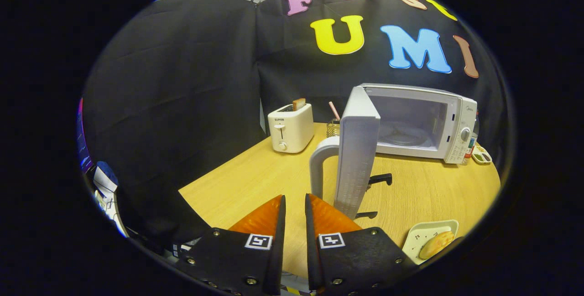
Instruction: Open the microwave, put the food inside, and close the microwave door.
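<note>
Tongs [295, 205] sitting w/ fingers nearly together, narrow gap, nothing between them. Just ahead, slightly right, microwave door [357, 150] standing swung wide open, its handle [319, 161] facing the tongs. Microwave [422, 120] beyond, cavity showing, turntable bare. Food on plate [429, 241] lying right of the fingers, near table [237, 182] edge. Toaster [290, 127] ahead-left; open wood btwn it and the tongs.

Gripper [295, 205]: two wedge fingers w/ narrow gap, black mounts w/ screws, a square b/w marker on each
</note>
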Demonstrator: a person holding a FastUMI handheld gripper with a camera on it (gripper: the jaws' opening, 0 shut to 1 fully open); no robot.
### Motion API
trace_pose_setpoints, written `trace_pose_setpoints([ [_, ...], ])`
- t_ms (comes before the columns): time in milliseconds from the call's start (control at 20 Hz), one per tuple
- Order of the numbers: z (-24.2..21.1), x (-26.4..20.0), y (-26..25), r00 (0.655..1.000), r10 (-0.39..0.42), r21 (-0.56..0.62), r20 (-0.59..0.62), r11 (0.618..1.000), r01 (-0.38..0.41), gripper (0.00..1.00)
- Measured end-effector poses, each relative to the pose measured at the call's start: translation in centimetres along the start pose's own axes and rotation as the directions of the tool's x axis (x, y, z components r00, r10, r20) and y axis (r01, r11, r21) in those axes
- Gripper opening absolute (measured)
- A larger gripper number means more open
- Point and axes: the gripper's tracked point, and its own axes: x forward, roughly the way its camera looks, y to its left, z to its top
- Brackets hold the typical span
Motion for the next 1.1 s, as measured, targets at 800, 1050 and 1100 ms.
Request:
trace_pose_setpoints([
  [800,2.3,-8.9,-12.6,0.976,-0.196,-0.031,0.091,0.979,0.2,0.98],
  [1050,-1.3,-9.2,-17.5,0.959,-0.283,-0.004,0.008,0.959,0.283,0.98],
  [1100,-2.2,-9.3,-18.2,0.956,-0.292,-0.003,-0.012,0.956,0.292,0.98],
])
